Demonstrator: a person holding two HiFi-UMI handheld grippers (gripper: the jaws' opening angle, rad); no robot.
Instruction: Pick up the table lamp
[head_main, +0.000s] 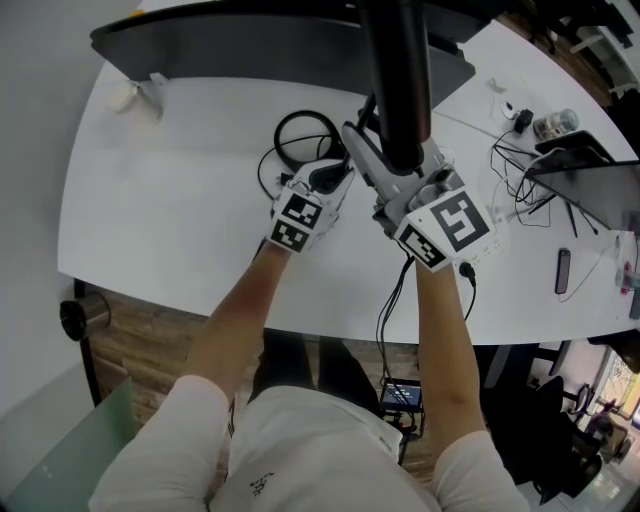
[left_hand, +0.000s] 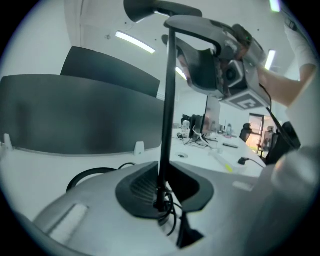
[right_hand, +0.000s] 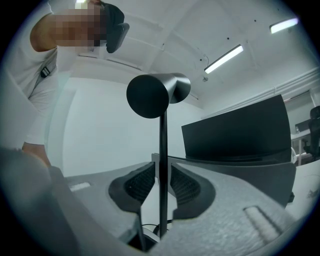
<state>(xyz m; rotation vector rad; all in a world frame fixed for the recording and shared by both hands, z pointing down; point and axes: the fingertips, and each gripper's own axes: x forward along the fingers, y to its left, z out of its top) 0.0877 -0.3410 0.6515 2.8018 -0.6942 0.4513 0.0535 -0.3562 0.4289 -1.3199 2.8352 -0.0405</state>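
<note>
The table lamp has a black cone-shaped head (head_main: 400, 80) (right_hand: 155, 94) on a thin black stem (left_hand: 167, 115) (right_hand: 163, 165). In the head view the head hides the stem and base. My left gripper (head_main: 340, 172) (left_hand: 162, 195) is low on the stem, its dark pads shut on it, with the lamp's cable (left_hand: 172, 215) bunched beside them. My right gripper (head_main: 368, 150) (right_hand: 161, 187) is around the stem from the other side and open. A thin gap shows on each side of the stem between its ribbed pads (right_hand: 137, 185). In the left gripper view it (left_hand: 220, 65) is higher up.
The white table (head_main: 180, 200) carries a black coiled cable (head_main: 300, 135) beside the grippers. A dark panel (head_main: 250, 45) stands along the far edge. At the right are tangled wires (head_main: 520, 190), a dark flat device (head_main: 585, 170), a small jar (head_main: 556, 123) and a slim dark object (head_main: 563, 270).
</note>
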